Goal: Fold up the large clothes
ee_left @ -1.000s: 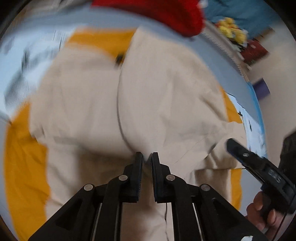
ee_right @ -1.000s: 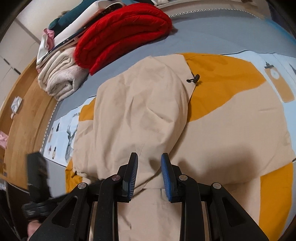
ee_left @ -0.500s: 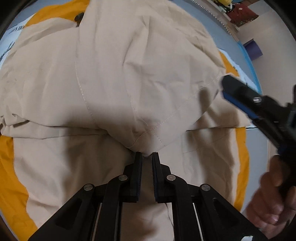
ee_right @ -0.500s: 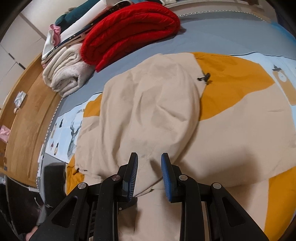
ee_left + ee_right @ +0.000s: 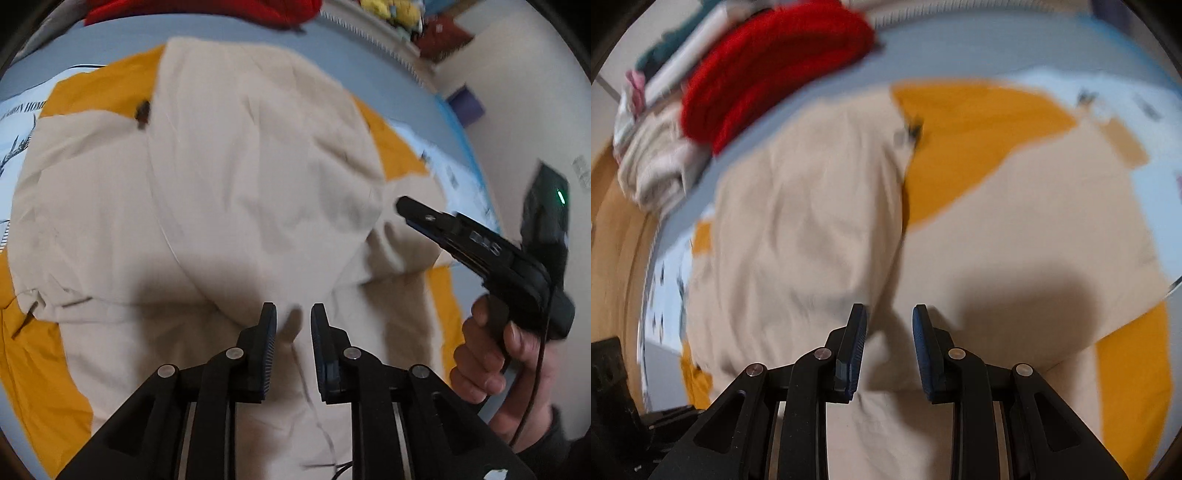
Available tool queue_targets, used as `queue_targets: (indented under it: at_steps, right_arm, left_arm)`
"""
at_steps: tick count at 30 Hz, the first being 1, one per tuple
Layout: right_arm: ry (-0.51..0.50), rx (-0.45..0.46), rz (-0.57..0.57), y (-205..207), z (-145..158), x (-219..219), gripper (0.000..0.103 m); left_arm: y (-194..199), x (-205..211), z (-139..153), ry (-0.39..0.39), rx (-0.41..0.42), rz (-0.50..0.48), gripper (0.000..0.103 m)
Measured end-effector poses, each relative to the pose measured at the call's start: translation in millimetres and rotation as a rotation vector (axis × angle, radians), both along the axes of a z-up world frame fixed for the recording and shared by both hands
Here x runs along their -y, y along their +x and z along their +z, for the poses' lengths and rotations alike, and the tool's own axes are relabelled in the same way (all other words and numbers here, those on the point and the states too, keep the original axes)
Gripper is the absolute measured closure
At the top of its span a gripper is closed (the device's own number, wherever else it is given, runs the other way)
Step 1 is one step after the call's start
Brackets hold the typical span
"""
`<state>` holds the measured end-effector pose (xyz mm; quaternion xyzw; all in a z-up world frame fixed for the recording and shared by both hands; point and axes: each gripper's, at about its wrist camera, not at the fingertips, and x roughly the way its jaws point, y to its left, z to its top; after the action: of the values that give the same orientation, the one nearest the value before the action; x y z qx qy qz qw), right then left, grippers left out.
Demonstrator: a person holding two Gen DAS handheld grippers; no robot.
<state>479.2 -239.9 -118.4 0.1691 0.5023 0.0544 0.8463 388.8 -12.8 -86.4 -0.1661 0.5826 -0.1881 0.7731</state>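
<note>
1. Nearest in the left wrist view, the left hand-held gripper (image 5: 293, 321) has just been widening its jaws. A narrow gap shows between them, with beige cloth lying below rather than pinched, so it reads as released and empty.

2. In the right wrist view, the right hand-held gripper (image 5: 889, 323) stands with its jaws parted somewhat wider. The fabric appears to lie under them rather than between the pads; it grips nothing.

3. Just past both sets of fingers lies the beige garment (image 5: 229, 192), spread on the bed (image 5: 831, 74). A rounded panel is folded over onto the middle of it, its near tip ending right in front of the grippers.

4. Handling, as a judgement: the cloth looks thin, soft and light, with creases and a stitched seam. It will sag and drag rather than hold a shape, and should not slip much from ribbed pads. Good holds are the hemmed edges or corners, one at each side, so a fold stays even.

5. To the right in the left wrist view, a person's hand (image 5: 495, 354) holds the other gripper beside the garment's right edge.

6. Beyond the garment, the orange-patterned bedcover (image 5: 979, 122) shows on both sides, and a small dark cord toggle (image 5: 142, 115) sits at the folded panel's far left edge.

7. Farthest, at the far left of the bed, a red blanket (image 5: 775, 77) is stacked beside pale folded linens (image 5: 653, 162), well apart from the garment's near end.
</note>
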Motion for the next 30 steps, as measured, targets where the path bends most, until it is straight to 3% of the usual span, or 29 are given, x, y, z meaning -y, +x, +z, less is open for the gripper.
queue_targets:
  at_steps: [3, 5, 7, 13, 17, 20, 23, 26, 30]
  right_arm:
    - [0.033, 0.156, 0.051, -5, 28, -9, 0.075]
    - [0.055, 0.188, 0.129, -4, 29, -23, 0.073]
    - [0.107, 0.153, 0.17, 0, 17, -30, 0.072]
    - [0.1, 0.065, 0.163, 14, -14, -35, 0.072]
    - [-0.008, -0.017, 0.125, 26, -38, -27, 0.072]
    - [0.008, -0.051, 0.115, 26, -45, -19, 0.072]
    - [-0.034, -0.039, 0.133, 25, -38, -23, 0.072]
    - [-0.051, -0.02, 0.103, 20, -25, -17, 0.072]
    - [-0.076, 0.122, 0.067, -3, 33, -4, 0.072]
  left_arm:
    - [3, -7, 4, -0.049, 0.025, 0.057, 0.086]
    - [7, -5, -1, -0.038, 0.032, 0.083, 0.086]
    - [10, -5, -11, -0.014, 0.018, 0.11, 0.086]
    - [13, 0, -37, -0.02, -0.057, 0.164, 0.086]
    - [13, 1, -38, 0.004, -0.071, 0.146, 0.086]
    - [14, 2, -37, 0.011, -0.077, 0.139, 0.086]
    - [14, -2, -31, 0.016, -0.067, 0.135, 0.086]
    - [11, -9, -9, 0.028, -0.007, 0.16, 0.086]
    - [-3, -20, 34, 0.046, 0.119, 0.173, 0.086]
